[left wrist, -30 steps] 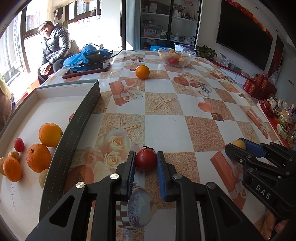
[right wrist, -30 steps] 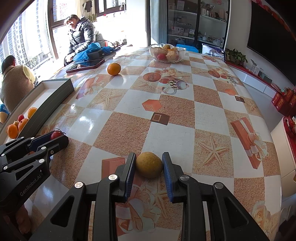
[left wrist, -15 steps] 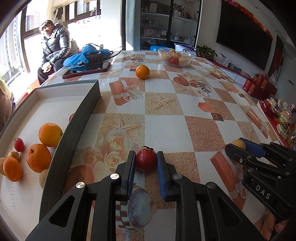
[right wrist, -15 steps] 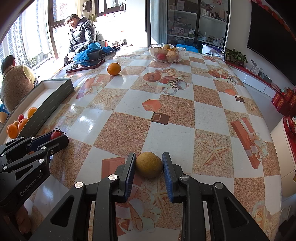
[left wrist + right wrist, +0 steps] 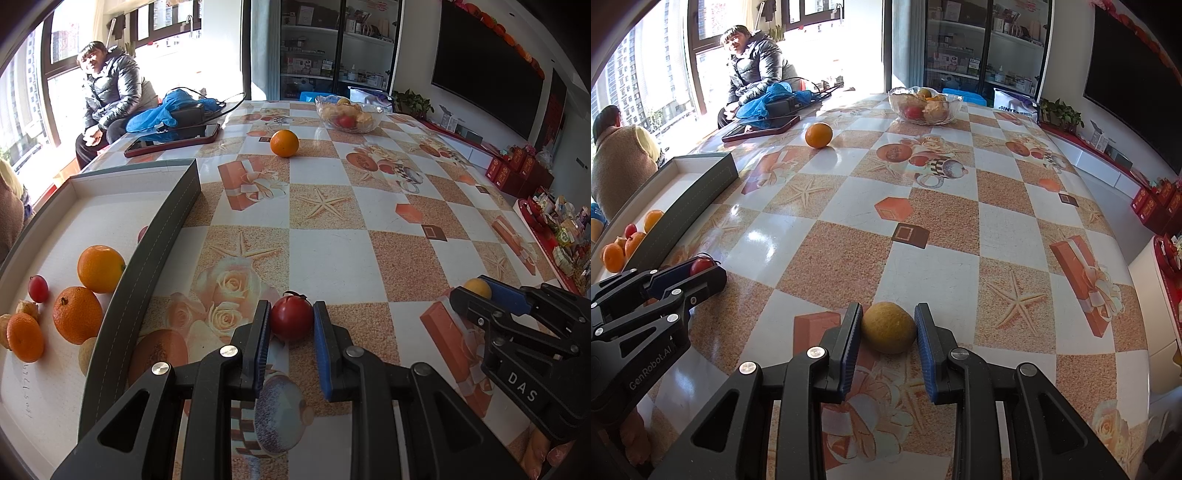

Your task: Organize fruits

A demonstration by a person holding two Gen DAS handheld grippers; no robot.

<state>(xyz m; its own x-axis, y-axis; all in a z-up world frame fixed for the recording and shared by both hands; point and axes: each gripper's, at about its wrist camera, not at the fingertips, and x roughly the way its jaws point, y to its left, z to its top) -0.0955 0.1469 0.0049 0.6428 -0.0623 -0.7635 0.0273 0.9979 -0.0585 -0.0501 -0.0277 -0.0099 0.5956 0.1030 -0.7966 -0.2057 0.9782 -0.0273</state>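
My left gripper is shut on a small red fruit that rests on the patterned table; its blue pads press both sides. The same gripper with the red fruit shows at the left of the right wrist view. My right gripper is shut on a round yellow fruit lying on the table; in the left wrist view this gripper and the yellow fruit appear at the right. A shallow grey-walled box on the left holds several oranges and small fruits.
A loose orange lies far up the table. Behind it stands a glass bowl of fruit. A tablet and blue cloth lie at the far left corner, where a person sits. The table edge drops off right.
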